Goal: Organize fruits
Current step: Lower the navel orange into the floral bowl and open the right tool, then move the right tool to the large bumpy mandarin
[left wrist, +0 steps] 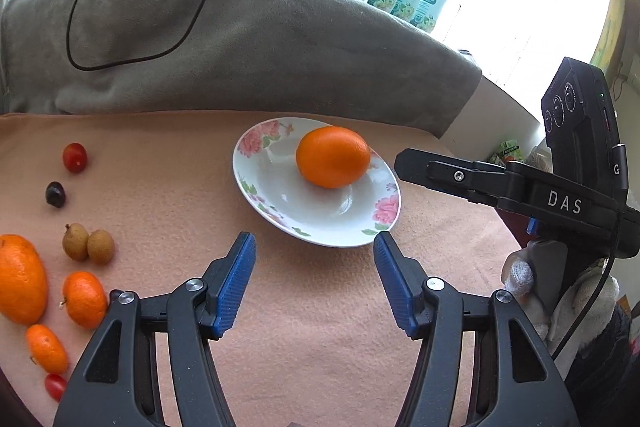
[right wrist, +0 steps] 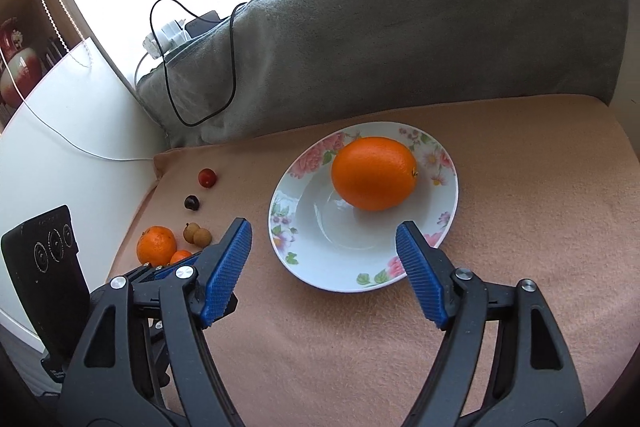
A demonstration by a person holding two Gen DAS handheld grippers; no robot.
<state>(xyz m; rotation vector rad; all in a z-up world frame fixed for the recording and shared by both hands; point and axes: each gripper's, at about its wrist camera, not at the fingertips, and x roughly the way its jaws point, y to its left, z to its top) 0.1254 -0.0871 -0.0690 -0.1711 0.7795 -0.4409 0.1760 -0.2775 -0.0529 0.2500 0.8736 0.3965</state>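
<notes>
Both claws hang over a peach-coloured cloth surface (left wrist: 320, 307), each spread apart with nothing between its blue pads. Seen from the left wrist camera, the left claw (left wrist: 315, 247) sits just short of the near rim of a white plate with pink flowers (left wrist: 256, 187). From the right wrist camera, the right claw (right wrist: 324, 239) hovers over the plate's near edge, its right pad above the rim.

A large orange (left wrist: 333, 157) lies on the far side of the plate. It is slightly oval, with its long axis running across the view, left to right. In the right wrist view its small stem mark faces right.

Other fruits lie loose on the cloth, well left of the plate: a red cherry tomato (left wrist: 75, 157), a dark cherry (left wrist: 55, 193), two brown longans (left wrist: 88, 242) touching each other, a second big orange (left wrist: 20, 279) and two small mandarins (left wrist: 85, 299).

Behind the surface stands a grey cushion (left wrist: 240, 47) with a black cable across it.
</notes>
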